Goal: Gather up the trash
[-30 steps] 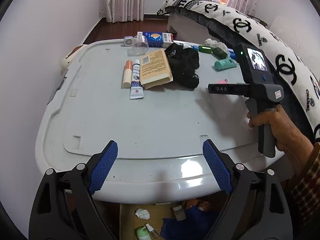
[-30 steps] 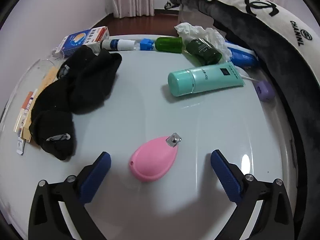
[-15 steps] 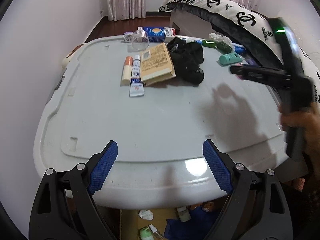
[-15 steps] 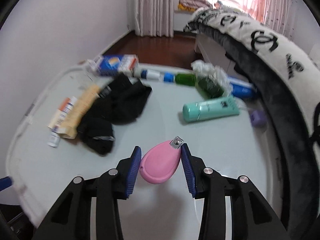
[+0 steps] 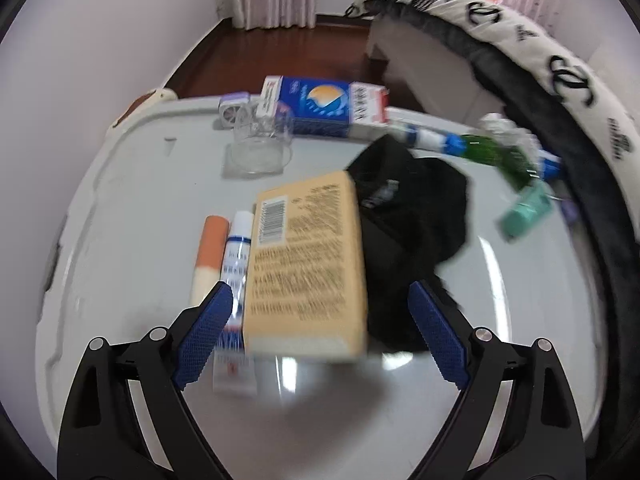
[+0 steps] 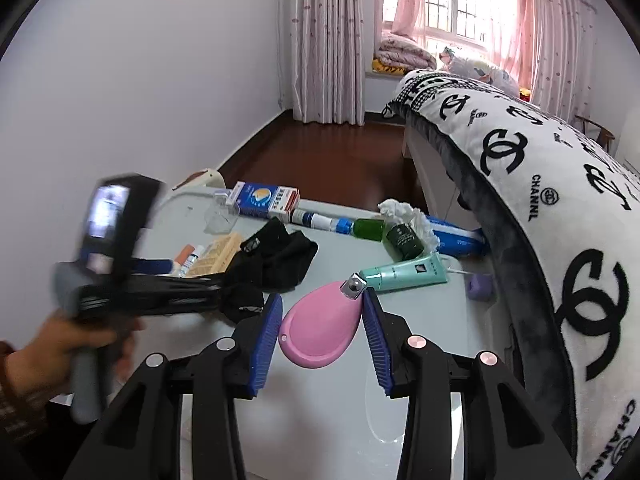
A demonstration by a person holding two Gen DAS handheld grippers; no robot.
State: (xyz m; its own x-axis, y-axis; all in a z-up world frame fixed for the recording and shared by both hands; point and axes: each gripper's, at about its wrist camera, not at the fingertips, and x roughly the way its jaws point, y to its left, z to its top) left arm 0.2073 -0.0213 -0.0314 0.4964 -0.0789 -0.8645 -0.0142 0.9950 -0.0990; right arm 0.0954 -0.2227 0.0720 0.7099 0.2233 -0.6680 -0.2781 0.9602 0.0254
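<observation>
Your right claw (image 6: 322, 330) is clamped on the pink teardrop-shaped item (image 6: 320, 330), held up clear of the tabletop (image 6: 340, 420).

Your left claw (image 5: 320, 340) stands wide apart over the tan box (image 5: 308, 268), its blue pads either side of the box's near end and not pressing it. Its left pad overlaps the white tube (image 5: 236, 256), with the black sock (image 5: 412, 232) by the right pad. The teal tube (image 6: 404, 274) lies on the tabletop beyond the pink item, near the bed (image 6: 540, 208).

left wrist: looks down, close over the tan box (image 5: 308, 264)
right wrist: higher, faces the window (image 6: 452, 4)
both see: black socks (image 5: 416, 216)
</observation>
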